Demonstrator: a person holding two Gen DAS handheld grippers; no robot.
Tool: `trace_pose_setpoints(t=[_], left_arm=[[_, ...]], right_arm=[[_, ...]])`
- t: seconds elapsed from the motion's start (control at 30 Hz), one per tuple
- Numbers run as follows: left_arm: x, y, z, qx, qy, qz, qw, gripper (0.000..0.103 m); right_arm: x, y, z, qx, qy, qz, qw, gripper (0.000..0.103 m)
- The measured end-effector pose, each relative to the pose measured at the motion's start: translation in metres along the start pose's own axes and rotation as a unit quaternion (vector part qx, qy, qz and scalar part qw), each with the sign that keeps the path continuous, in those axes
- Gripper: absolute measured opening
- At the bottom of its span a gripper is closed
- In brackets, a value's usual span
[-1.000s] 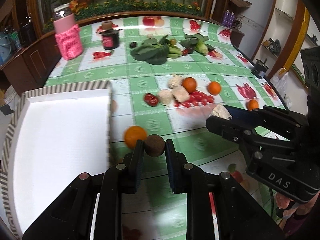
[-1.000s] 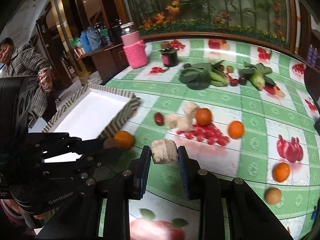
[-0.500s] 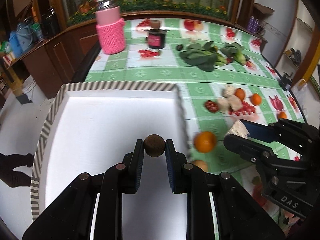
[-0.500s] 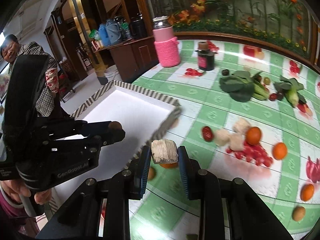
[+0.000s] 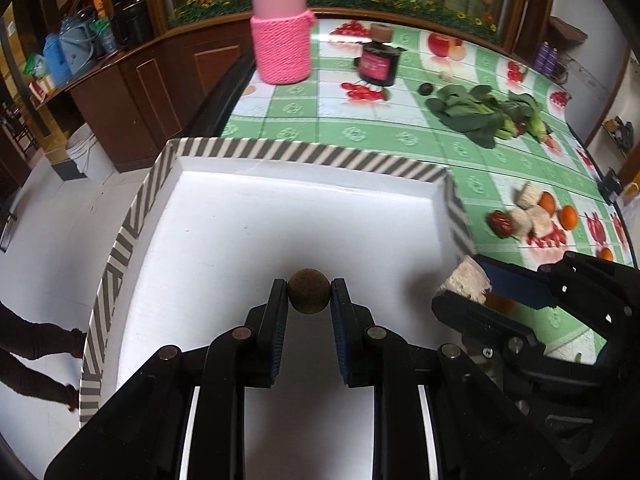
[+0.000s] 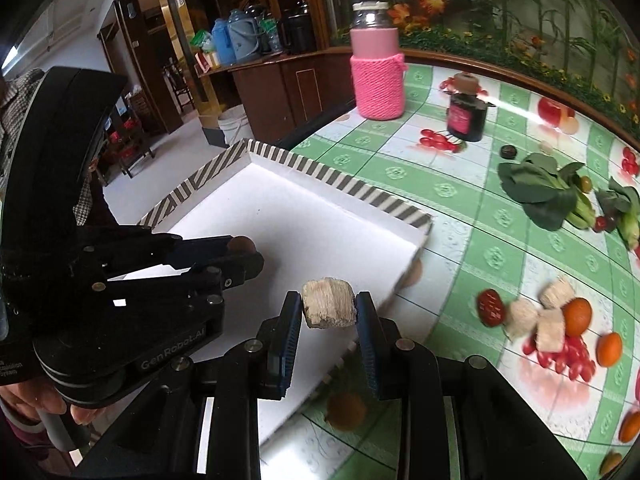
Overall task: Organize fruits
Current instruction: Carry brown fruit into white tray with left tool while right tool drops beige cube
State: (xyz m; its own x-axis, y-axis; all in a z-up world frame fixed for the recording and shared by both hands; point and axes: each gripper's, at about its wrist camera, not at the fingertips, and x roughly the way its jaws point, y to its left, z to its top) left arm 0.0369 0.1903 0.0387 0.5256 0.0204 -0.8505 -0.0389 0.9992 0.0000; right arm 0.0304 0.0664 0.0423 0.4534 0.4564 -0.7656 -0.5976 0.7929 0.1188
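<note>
Over white tray (image 5: 248,208) | left fingers (image 5: 280,300) grip brown ball (image 5: 309,297) | right fingers (image 6: 294,312) grip beige chunk (image 6: 329,308)

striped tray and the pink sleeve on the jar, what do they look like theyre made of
Striped tray: looks like cardboard or stiff paper, matte white inside with a printed grey-and-cream striped rim and thin folded walls. Pink sleeve: knitted or crocheted yarn, judging by its ribbed rows, around what seems a glass jar with a clear top.

Left gripper (image 5: 309,295), clamped on brown round fruit (image 5: 309,297), now over white floor of striped-rim tray (image 5: 308,153); earlier over green tablecloth beside tray. Right gripper (image 6: 329,309) with pale fibrous chunk (image 6: 329,308) now over tray's near edge, orange fruit (image 6: 346,411) now below jaws.
</note>
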Motion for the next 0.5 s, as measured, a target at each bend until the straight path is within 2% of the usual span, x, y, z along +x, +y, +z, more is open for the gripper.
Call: trace_pose_setpoints(t=[0.23,0.4,0.47,0.5], left_arm=[[0.017,0.013,-0.002,-0.017,0.018,0.009,0.9996,0.019],[0.017,0.018,-0.003,-0.025,0.016,0.007,0.9995,0.019],[0.017,0.022,-0.003,-0.036,0.017,-0.001,0.9992,0.023],[0.017,0.023,-0.003,-0.039,0.016,-0.004,0.9991,0.032]], right_arm=[[0.021,0.01,0.001,-0.008,0.017,-0.002,1.0,0.029],[0.025,0.015,-0.005,-0.014,0.021,0.001,1.0,0.029],[0.022,0.015,-0.005,-0.013,0.019,0.003,1.0,0.034],[0.017,0.014,-0.006,-0.01,0.013,0.004,1.0,0.036]])
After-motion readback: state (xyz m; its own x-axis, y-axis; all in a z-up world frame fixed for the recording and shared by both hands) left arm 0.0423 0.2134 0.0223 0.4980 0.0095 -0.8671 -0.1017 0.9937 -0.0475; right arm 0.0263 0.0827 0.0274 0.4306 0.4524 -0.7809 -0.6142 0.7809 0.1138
